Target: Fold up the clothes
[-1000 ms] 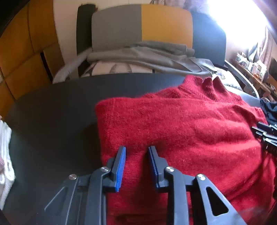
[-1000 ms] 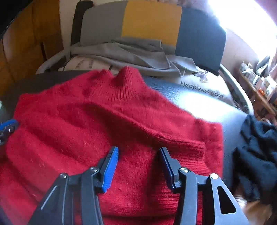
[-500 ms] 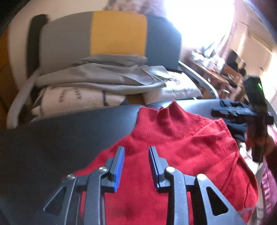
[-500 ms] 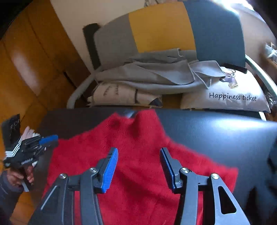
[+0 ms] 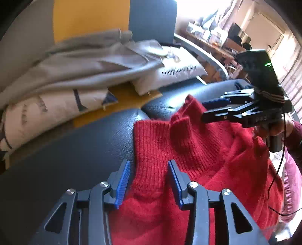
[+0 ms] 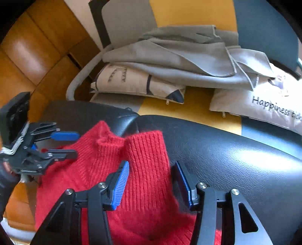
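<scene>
Red knit sweater spread over the black leather seat, ribbed turtleneck collar pointing toward the sofa behind. Left gripper spread open, straddling a ribbed edge of the sweater near the collar, blue pads either side of the fabric without pinching it. Right gripper likewise open, a ribbed band of the sweater lying between its fingers, not clamped. Seen from the left wrist, the right gripper held beside the collar, on the side of the sweater away from the bare leather; seen from the right wrist, the left gripper just beside the collar's other side.

Sweater fuzzy, bright red, ribbed at collar and band, smoother knit across the body, rumpled and partly doubled over near the collar.

Behind the sweater, on the sofa: grey garment draped over a patterned cushion, and a white cushion printed "Happiness ticket" beside it. Sofa back in grey, yellow and dark blue panels.
</scene>
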Demonstrator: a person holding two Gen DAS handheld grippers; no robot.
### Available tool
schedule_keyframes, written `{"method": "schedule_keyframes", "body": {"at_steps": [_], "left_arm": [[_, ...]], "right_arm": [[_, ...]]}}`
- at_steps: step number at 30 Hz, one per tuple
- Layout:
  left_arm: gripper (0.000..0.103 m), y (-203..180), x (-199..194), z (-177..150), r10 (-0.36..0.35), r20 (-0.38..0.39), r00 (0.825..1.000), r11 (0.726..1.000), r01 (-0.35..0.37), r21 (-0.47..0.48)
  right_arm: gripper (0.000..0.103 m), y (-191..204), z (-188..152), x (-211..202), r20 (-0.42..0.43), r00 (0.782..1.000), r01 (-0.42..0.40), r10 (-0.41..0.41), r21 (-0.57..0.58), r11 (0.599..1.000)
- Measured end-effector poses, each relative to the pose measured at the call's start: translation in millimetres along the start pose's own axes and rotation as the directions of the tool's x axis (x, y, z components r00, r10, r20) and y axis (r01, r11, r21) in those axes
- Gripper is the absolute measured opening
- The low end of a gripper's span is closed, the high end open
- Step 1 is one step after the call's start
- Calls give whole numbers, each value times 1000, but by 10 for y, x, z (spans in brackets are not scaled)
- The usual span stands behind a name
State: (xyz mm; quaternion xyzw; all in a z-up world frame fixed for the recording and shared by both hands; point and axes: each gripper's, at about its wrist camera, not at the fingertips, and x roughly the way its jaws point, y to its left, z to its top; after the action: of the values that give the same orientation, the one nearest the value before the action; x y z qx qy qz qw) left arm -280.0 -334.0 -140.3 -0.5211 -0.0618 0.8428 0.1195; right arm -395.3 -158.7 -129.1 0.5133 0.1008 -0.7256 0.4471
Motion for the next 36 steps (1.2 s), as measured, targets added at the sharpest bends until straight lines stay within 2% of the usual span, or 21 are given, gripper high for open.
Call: {"method": "schedule_keyframes", "body": {"at_steps": [2, 3, 4, 6, 7, 10, 13, 17, 20, 24, 29, 32, 34, 36], "left_arm": [[41, 24, 27, 26, -14, 10, 1000, 999, 14, -30], [38, 42, 35, 41, -13, 9, 1000, 999, 13, -47], [20, 63, 38, 56, -5, 9, 1000, 998, 6, -60], [8, 117, 12, 51, -29, 15, 999, 993, 30, -115], [7, 105, -33, 31, -26, 30, 999, 992, 30, -120], [6, 7, -273, -63, -24, 119, 993, 993, 37, -112], [6, -167, -580, -204, -26, 213, 977, 995, 46, -90], [6, -423, -901, -476, -16, 289, 957, 998, 35, -58], [6, -659, -1060, -763, 3, 329, 944, 1000, 4, -21], [5, -842, -1128, -1107, 5, 339, 941, 1000, 1, -18], [5, -937, -947, -1489, 44, 273, 961, 999, -38, -24], [5, -940, -929, -1656, 55, 248, 967, 998, -48, -36], [5, -896, -1020, -1698, 39, 260, 965, 997, -22, -67], [6, -820, -1144, -1666, 26, 289, 957, 993, 9, -121]], "right_arm": [[16, 23, 11, 16, -7, 1000, 8, -8, -27, 1000], [14, 26, 11, 16, -11, 1000, 3, -3, -28, 1000], [13, 29, 12, 17, -14, 1000, -2, 2, -29, 1000], [12, 70, 12, -9, -12, 1000, 0, -1, -36, 999], [12, 98, 7, -50, -1, 1000, 1, -1, -37, 999], [12, 199, -10, -220, 45, 999, 1, 1, -43, 999], [12, 323, -81, -440, 88, 996, 2, 2, -53, 999], [12, 514, -296, -772, 149, 989, 11, 0, -71, 997], [12, 645, -584, -991, 189, 982, 14, 0, -76, 997], [9, 764, -996, -1163, 219, 976, 30, -13, -75, 997], [7, 709, -1436, -1021, 182, 981, 69, -62, -31, 997], [7, 641, -1617, -959, 150, 985, 82, -81, -1, 997], [7, 639, -1694, -1012, 149, 984, 94, -94, 6, 996], [7, 675, -1714, -1153, 181, 980, 84, -85, 14, 996]]}}
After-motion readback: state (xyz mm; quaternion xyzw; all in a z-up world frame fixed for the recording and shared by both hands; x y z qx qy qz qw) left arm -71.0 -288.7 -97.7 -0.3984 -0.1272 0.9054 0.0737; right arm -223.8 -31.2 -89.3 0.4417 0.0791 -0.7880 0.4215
